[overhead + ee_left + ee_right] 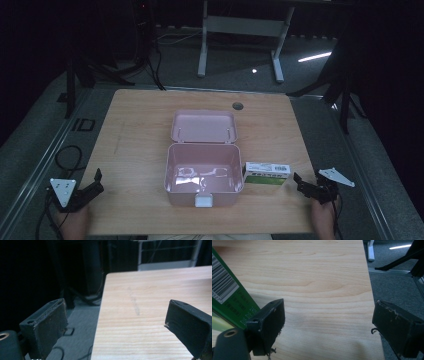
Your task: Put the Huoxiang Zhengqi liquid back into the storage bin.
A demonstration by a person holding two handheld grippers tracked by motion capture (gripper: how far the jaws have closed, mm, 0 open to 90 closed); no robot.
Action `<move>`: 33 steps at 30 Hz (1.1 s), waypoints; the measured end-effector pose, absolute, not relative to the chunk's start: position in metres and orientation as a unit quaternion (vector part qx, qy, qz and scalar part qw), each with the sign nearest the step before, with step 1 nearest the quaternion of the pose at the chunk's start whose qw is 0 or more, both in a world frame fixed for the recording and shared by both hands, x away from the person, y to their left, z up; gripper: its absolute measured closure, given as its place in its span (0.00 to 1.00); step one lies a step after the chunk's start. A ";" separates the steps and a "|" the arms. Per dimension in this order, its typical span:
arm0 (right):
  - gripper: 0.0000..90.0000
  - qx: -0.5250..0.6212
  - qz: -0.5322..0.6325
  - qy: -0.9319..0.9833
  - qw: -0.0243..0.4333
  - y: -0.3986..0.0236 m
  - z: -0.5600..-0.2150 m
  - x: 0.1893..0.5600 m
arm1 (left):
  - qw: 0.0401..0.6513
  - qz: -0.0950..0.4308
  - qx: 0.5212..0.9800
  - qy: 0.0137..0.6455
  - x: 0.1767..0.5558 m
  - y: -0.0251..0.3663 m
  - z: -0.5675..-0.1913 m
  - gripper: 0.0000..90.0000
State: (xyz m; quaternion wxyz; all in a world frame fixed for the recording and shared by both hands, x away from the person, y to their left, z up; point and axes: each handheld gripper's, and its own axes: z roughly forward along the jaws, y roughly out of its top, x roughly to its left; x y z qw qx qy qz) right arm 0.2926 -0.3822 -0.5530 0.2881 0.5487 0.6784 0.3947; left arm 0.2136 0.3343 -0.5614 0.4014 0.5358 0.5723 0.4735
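Note:
A pink lunch box (203, 172) stands open in the middle of the wooden table (140, 120), its lid laid back and its inside bare. Right beside its right wall lies a green and white carton (266, 173); its barcode end (227, 297) is at the left edge of the right gripper view. My left gripper (96, 181) rests at the table's near left corner, jaws wide apart over the table edge (100, 322), nothing between them. My right gripper (299, 183) sits at the near right edge, just right of the carton, open and empty.
A round cable hole (237, 106) is in the table's far side. Behind the table stand a white desk frame (240, 30) and dark tripod legs (345, 95). Grey carpet (397, 290) lies past the table's right edge. Bare wood surrounds the box.

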 end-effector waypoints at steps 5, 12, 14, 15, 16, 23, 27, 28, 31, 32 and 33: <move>0.12 0.541 0.388 0.693 0.278 -0.381 -0.553 0.295 | 0.407 0.508 0.519 0.553 0.210 0.333 -0.561 0.04; 0.12 0.516 0.376 0.729 0.248 -0.378 -0.554 0.299 | 0.424 0.483 0.515 0.568 0.209 0.342 -0.561 0.05; 0.12 0.507 0.373 0.739 0.239 -0.379 -0.554 0.300 | 0.425 0.481 0.513 0.570 0.209 0.342 -0.561 0.05; 0.12 0.492 0.370 0.756 0.224 -0.379 -0.554 0.301 | 0.422 0.484 0.511 0.572 0.209 0.341 -0.561 0.05; 0.12 0.492 0.370 0.756 0.224 -0.379 -0.554 0.301 | 0.422 0.484 0.511 0.572 0.209 0.341 -0.561 0.05; 0.12 0.459 0.367 0.783 0.207 -0.380 -0.550 0.298 | 0.428 0.487 0.516 0.560 0.209 0.339 -0.562 0.05; 0.12 0.429 0.338 0.820 0.169 -0.382 -0.543 0.299 | 0.427 0.484 0.519 0.560 0.209 0.340 -0.562 0.05; 0.12 0.421 0.331 0.828 0.164 -0.382 -0.540 0.298 | 0.424 0.485 0.521 0.560 0.209 0.339 -0.562 0.05; 0.12 0.402 0.303 0.854 0.133 -0.381 -0.534 0.298 | 0.416 0.473 0.539 0.559 0.212 0.338 -0.562 0.05; 0.12 0.392 0.291 0.864 0.124 -0.380 -0.532 0.298 | 0.415 0.473 0.542 0.558 0.212 0.338 -0.562 0.05; 0.12 0.383 0.279 0.873 0.118 -0.379 -0.530 0.298 | 0.412 0.476 0.543 0.556 0.212 0.337 -0.562 0.04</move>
